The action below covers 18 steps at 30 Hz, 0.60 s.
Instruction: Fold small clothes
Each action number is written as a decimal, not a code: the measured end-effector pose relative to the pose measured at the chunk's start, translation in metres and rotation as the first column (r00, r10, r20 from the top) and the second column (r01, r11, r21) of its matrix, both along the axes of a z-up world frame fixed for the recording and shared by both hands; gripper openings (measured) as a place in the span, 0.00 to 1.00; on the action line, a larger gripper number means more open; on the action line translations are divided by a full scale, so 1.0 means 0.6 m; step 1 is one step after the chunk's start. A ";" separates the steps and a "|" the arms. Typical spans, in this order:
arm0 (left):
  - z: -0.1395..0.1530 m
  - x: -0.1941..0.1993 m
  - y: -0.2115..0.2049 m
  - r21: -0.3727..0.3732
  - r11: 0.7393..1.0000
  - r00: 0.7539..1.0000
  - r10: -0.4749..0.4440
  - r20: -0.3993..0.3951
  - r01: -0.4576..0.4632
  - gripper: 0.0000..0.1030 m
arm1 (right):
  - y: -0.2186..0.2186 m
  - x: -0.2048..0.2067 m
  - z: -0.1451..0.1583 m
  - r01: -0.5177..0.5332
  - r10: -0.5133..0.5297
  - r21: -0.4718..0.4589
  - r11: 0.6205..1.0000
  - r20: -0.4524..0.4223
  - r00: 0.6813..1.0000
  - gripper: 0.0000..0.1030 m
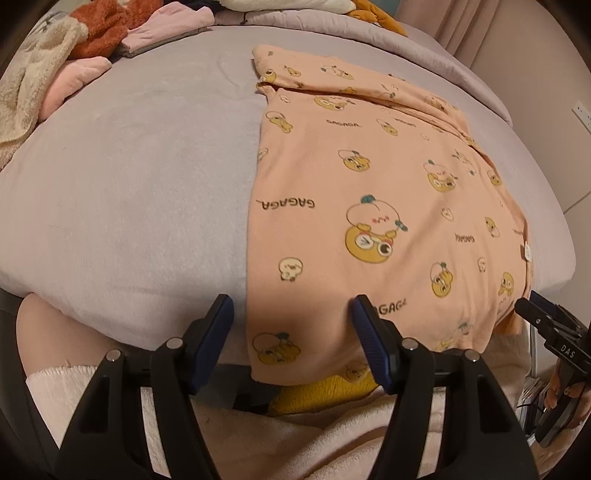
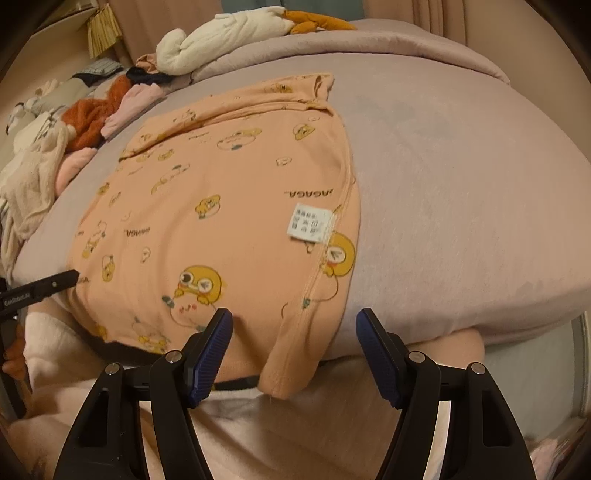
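Observation:
A peach child's top (image 1: 369, 192) printed with yellow cartoon figures lies flat on the lilac bed (image 1: 129, 184), its sleeves folded in at the far end and its hem hanging over the near edge. My left gripper (image 1: 291, 310) stands open over the hem's left corner, one finger off the cloth and the other above it. In the right wrist view the same top (image 2: 221, 203) shows a white care label (image 2: 308, 223). My right gripper (image 2: 295, 325) is open around the hem's right corner, the pads not pressing on it. Each gripper shows at the edge of the other's view.
A heap of clothes (image 1: 99, 29) in rust, cream and pink lies at the bed's far left. A white plush toy (image 2: 229, 33) rests on the folded duvet at the back. The person's fluffy pale clothing (image 1: 295, 435) is just below the bed's near edge (image 2: 480, 325).

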<state>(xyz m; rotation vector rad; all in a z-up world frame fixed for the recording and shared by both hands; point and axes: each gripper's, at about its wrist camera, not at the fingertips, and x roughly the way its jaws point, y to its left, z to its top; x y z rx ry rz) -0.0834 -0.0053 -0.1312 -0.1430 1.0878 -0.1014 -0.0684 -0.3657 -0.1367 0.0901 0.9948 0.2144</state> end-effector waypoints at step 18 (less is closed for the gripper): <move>0.002 -0.024 -0.010 -0.058 0.997 0.999 -0.040 0.006 0.040 0.07 | 0.005 -0.019 0.022 -0.051 0.048 0.091 0.995 0.032 0.998 0.10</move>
